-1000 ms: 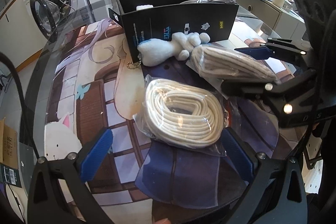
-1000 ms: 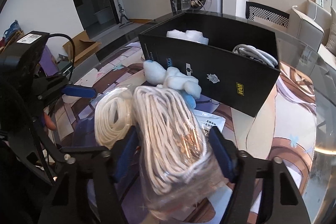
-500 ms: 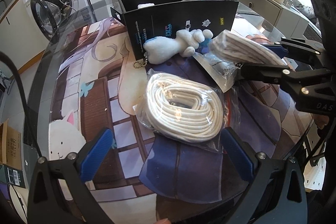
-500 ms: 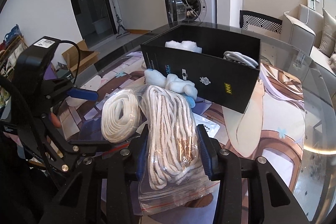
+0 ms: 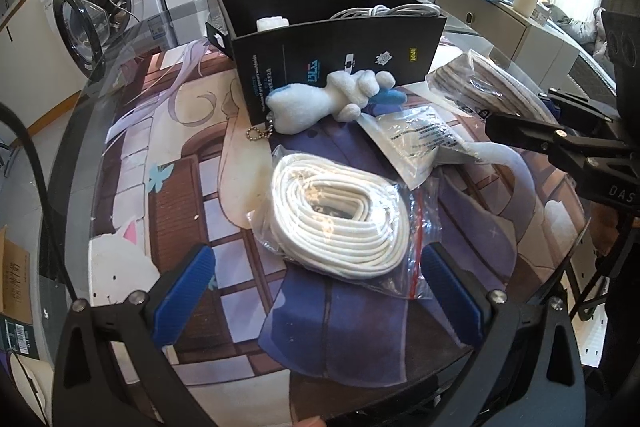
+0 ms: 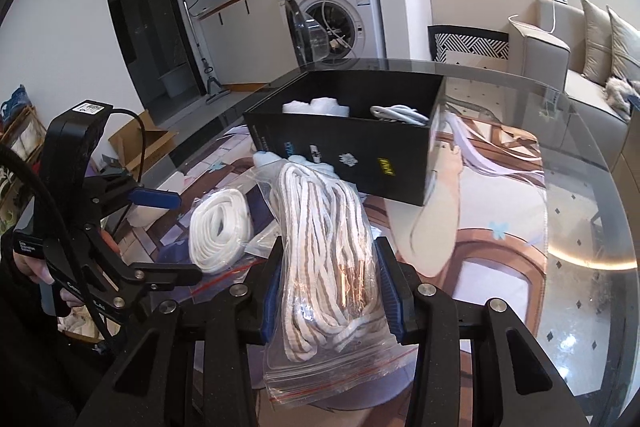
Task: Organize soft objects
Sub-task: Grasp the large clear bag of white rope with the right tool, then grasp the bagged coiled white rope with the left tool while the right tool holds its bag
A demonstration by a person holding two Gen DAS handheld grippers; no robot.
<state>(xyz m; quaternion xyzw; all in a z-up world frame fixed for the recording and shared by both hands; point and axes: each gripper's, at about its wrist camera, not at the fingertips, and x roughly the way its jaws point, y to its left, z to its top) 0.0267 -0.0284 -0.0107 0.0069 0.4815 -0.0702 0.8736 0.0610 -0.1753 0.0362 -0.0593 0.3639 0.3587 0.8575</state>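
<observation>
My right gripper (image 6: 330, 287) is shut on a clear bag of striped beige rope (image 6: 326, 247), held off the table in front of the black box (image 6: 360, 163); the same striped rope bag (image 5: 480, 87) shows at the right of the left wrist view. A bag of white rope (image 5: 340, 223) lies on the mat between the wide-apart fingers of my left gripper (image 5: 316, 291), which is open. A pale blue plush toy (image 5: 320, 99) leans on the box's front wall (image 5: 340, 67). The box holds a white cable (image 5: 384, 11) and a white soft item (image 5: 272, 23).
A flat white packet (image 5: 416, 143) lies on the printed mat (image 5: 160, 187) beside the plush. The round glass table's edge (image 6: 600, 227) curves at the right. A washing machine (image 6: 332, 15) with its door open and a sofa (image 6: 580, 67) stand beyond.
My right gripper closed on the striped rope bag and lifted it off the table toward the box, uncovering the flat white packet. The left gripper stayed still.
</observation>
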